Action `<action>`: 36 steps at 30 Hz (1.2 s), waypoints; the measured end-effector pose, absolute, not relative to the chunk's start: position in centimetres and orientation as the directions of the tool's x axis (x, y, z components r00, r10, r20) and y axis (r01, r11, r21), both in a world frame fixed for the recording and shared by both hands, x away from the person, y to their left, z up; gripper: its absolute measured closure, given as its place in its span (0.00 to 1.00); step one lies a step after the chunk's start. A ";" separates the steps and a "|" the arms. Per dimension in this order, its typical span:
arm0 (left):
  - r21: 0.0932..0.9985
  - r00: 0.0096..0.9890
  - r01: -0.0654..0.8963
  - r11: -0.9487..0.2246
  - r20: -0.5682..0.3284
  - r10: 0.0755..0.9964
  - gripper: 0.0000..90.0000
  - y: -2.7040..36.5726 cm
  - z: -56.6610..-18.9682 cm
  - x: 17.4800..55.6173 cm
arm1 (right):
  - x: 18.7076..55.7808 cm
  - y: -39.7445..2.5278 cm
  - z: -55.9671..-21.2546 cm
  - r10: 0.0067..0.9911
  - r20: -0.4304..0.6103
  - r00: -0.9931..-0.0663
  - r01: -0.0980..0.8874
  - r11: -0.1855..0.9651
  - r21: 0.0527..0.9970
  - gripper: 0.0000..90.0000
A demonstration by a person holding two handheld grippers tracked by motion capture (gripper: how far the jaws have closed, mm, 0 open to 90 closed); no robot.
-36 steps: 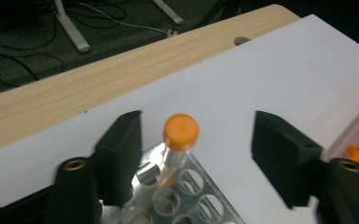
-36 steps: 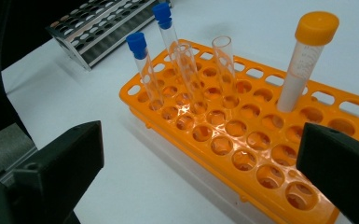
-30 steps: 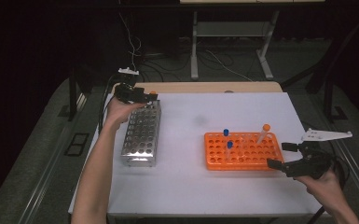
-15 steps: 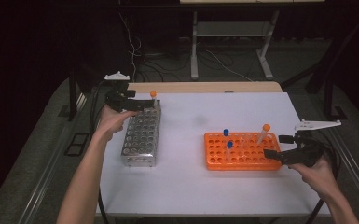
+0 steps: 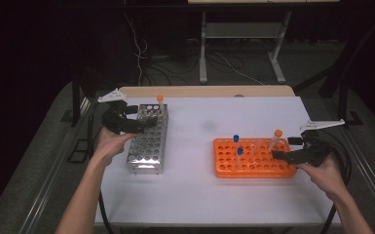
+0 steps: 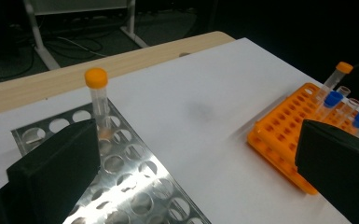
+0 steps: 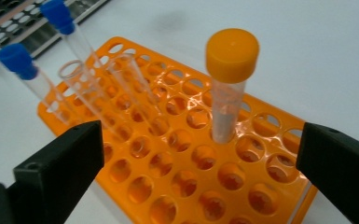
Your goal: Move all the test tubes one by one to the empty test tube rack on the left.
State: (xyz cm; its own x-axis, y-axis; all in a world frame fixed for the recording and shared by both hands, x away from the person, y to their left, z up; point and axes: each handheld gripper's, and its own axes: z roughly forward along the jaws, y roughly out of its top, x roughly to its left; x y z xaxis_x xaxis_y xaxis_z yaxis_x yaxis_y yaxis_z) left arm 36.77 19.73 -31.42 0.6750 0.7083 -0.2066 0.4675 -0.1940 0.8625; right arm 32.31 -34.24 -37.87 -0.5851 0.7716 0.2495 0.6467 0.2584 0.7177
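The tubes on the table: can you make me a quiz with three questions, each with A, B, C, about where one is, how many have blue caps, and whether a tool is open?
1. Where does the orange-capped tube near the left tool stand?
A. metal rack
B. floor
C. orange rack

2. How many blue-capped tubes stand in the orange rack?
A. none
B. two
C. five

3. How is the right tool?
A. open
B. shut on a tube
C. lying on the table

Answers: 1 A, it stands in a far corner hole of the metal rack. 2 B, two blue caps show. 3 A, its jaws stand wide apart, holding nothing.
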 end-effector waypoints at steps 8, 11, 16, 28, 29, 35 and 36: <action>0.879 0.696 0.436 -0.194 -0.192 0.692 0.00 19.8 -32.1 34.1 | 33.6 -34.1 -38.8 0.791 0.211 -0.575 0.650 0.284 0.705 0.19; 0.885 0.697 0.429 -0.181 -0.197 0.690 0.00 19.9 -32.5 33.2 | 33.8 -34.1 -39.0 0.794 0.197 -0.575 0.645 0.291 0.707 0.31; 0.891 0.705 0.421 -0.169 -0.204 0.679 0.00 19.9 -33.3 31.7 | 34.2 -33.9 -39.4 0.794 0.171 -0.584 0.630 0.310 0.712 0.49; 0.896 0.728 0.414 -0.163 -0.218 0.650 0.00 19.4 -34.9 28.9 | 34.5 -33.1 -39.7 0.779 0.122 -0.614 0.598 0.359 0.716 0.81; 0.896 0.731 0.413 -0.165 -0.218 0.647 0.00 19.3 -35.1 28.7 | 34.5 -33.1 -39.7 0.781 0.122 -0.613 0.598 0.358 0.718 0.82; 0.890 0.747 0.416 -0.185 -0.219 0.627 0.00 18.7 -35.7 27.9 | 34.2 -33.2 -38.9 0.783 0.102 -0.613 0.578 0.357 0.734 0.82; 0.889 0.750 0.415 -0.192 -0.216 0.625 0.00 18.5 -35.8 27.8 | 34.1 -33.1 -38.6 0.786 0.098 -0.611 0.577 0.357 0.735 0.82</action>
